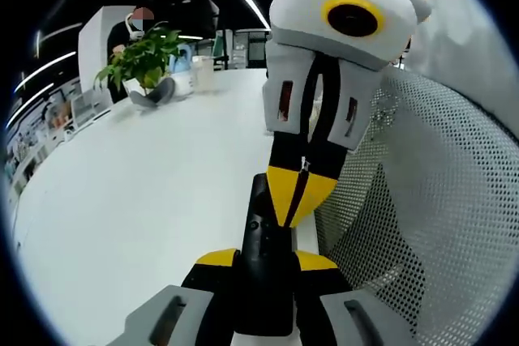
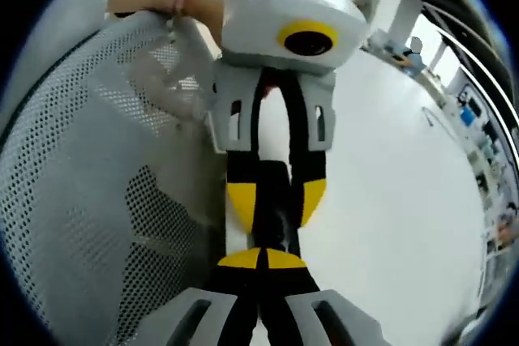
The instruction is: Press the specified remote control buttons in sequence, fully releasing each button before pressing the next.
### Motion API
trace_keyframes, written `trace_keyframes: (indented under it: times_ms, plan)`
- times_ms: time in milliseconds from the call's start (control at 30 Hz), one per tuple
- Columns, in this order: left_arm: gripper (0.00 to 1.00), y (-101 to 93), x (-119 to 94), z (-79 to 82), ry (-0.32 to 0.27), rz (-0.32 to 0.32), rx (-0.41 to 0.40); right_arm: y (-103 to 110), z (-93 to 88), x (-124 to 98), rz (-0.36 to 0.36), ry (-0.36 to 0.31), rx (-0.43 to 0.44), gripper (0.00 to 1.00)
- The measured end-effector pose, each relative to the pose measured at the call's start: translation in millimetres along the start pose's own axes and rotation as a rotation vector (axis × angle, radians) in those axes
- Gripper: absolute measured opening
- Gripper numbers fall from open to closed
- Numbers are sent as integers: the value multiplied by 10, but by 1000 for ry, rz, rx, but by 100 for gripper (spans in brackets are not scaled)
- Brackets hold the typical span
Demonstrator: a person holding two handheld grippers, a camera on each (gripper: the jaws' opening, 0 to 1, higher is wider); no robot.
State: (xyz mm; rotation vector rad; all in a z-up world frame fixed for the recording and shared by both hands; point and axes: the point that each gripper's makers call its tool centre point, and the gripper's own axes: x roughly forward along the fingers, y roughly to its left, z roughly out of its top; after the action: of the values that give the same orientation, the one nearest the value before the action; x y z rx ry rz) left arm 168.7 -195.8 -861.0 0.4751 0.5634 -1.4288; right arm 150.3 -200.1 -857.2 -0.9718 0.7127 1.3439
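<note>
- Big white tabletop (image 1: 138,200): your work surface; the task item sits near its edge, beside the grey mesh chair back (image 1: 438,224). Keep the whole job over the table so nothing slips from sight.
- Mesh chair back is close alongside both tools. Mind it doesn't snag a jaw as you pull back btwn presses.
- Green leafy potted plant (image 1: 144,56) plus white cups at the far end, well apart. Ignore.
- Left gripper (image 1: 261,269), yellow-tipped black jaws: pinching the slim black remote control (image 1: 261,241) across its width near its near end, remote running lengthways away from you. Keep that grip firm and level; it's your anvil.
- In the right gripper view the same remote (image 2: 272,200) sits btwn the left tool's yellow pads.
- Right gripper (image 2: 261,259): yellow tips pressed together into one blunt point, holding nothing. In the left gripper view that same tool (image 1: 296,200) comes down from above w/ its closed tips on or just above the remote's upper face; can't tell if it's actually touching.
- Buttons: too small to read which one is under the tip. Judgement: you're on a press. Push straight down, short stroke, then lift fully clear before the next one. Don't drag sideways, or you risk hitting a neighbour.
</note>
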Motion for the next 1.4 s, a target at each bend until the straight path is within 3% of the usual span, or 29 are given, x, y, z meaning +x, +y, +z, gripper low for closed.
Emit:
trace_keyframes:
  times_ms: [133, 467, 667, 867, 933, 1067, 1267, 1400]
  plan:
    - [25, -3, -4, 2, 1, 0, -1, 10, 7, 12, -14, 29, -85, 0]
    - [25, -7, -5, -1, 2, 0, 3, 8, 16, 34, 14, 62, -105, 0]
    - [25, -8, -11, 2, 4, 0, 5, 7, 16, 28, 24, 39, -59, 0]
    - [25, -6, -8, 1, 4, 4, 10, -19, 29, -13, 23, -101, 201, 0]
    - [25, -6, -8, 1, 2, 4, 10, -10, 21, -26, 46, -104, 247, 0]
    - [25, -7, -8, 0, 2, 3, 9, -123, -49, -61, -7, -58, 180, 0]
    - [25, -5, -9, 1, 0, 3, 8, -150, 45, -40, 19, -87, 209, 0]
    - [25, -5, -11, 4, 0, 3, 7, -143, 37, 2, 11, -51, 186, 0]
